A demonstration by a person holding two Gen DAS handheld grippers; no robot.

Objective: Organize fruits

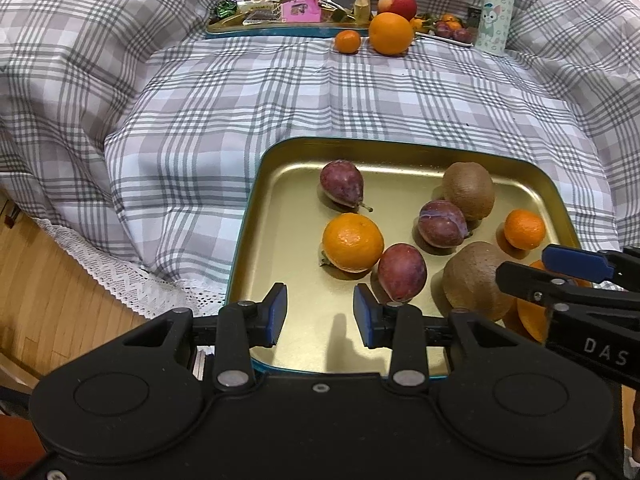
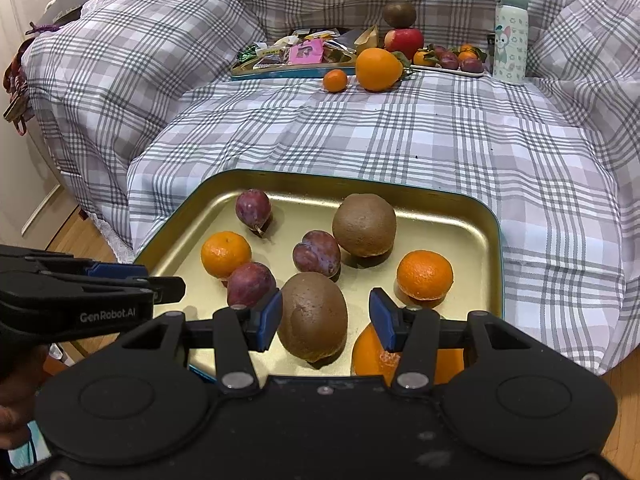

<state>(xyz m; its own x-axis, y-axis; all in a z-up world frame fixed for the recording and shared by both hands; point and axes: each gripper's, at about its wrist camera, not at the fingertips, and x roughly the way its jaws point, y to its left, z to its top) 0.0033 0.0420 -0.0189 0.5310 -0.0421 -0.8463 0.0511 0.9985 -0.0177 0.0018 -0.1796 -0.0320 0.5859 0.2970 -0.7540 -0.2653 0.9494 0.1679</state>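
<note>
Plaid-covered bed point(image 2: 400, 140), gold tin tray point(image 2: 448, 216) of mixed fruit at its near edge.

On my tray I count three purple plums, two brown kiwis, two mandarins and a larger orange point(image 2: 372, 354) at the near right corner. My right claw point(image 2: 325, 322) stands open around the nearer kiwi point(image 2: 313, 322), pads not clearly touching it; my left claw point(image 1: 320, 314) is open over bare tray floor, beside the nearest plum point(image 1: 402, 272). Behind, on the bed: a second tray of snack packets point(image 2: 296, 56), more fruit, a cat-print flask point(image 2: 510, 36). Readable writing: "GenRobot.AI" on the left claw's body in the right wrist view, "DAS" on the right claw's in the left.
</note>
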